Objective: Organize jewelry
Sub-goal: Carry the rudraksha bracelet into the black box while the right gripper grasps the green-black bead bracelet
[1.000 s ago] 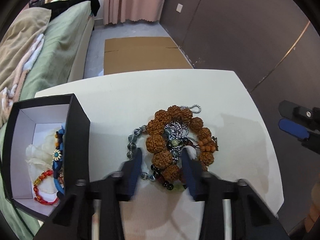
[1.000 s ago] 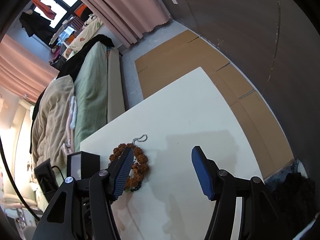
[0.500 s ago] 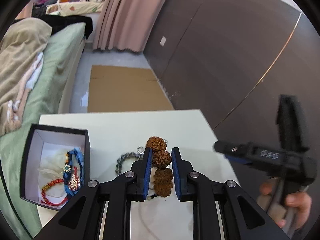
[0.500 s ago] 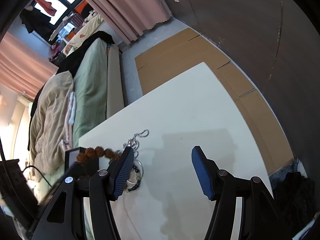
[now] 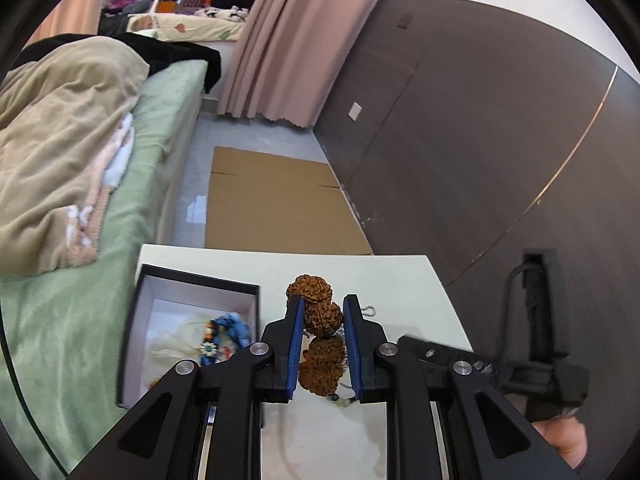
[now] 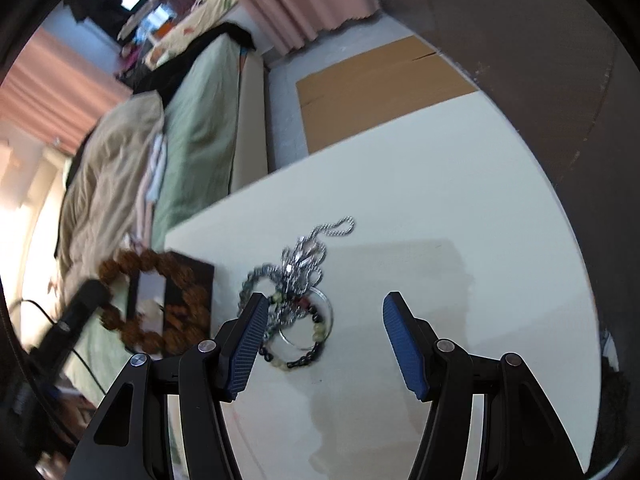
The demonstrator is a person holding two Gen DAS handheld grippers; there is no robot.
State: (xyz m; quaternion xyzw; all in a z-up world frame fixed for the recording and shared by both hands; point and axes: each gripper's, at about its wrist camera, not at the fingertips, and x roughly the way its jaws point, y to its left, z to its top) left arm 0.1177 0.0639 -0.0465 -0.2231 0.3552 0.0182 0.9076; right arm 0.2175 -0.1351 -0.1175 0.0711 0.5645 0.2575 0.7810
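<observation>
I hold the brown seed-bead bracelet clamped in the left tongs, its loop hanging clear above the white tabletop, just right of the open black box where a blue bracelet already lies. To finish this step well, I judge I should carry the loop leftward until it hangs wholly over the box's pale inside, lower it so the beads settle rather than drop, and only then ease the grip, minding the near wall so no bead catches on the rim. My right tongs stand wide and hold nothing, hovering over the tangle of silver chain and dark beads left on the tabletop; that tangle sits nearer their left pad than their right
</observation>
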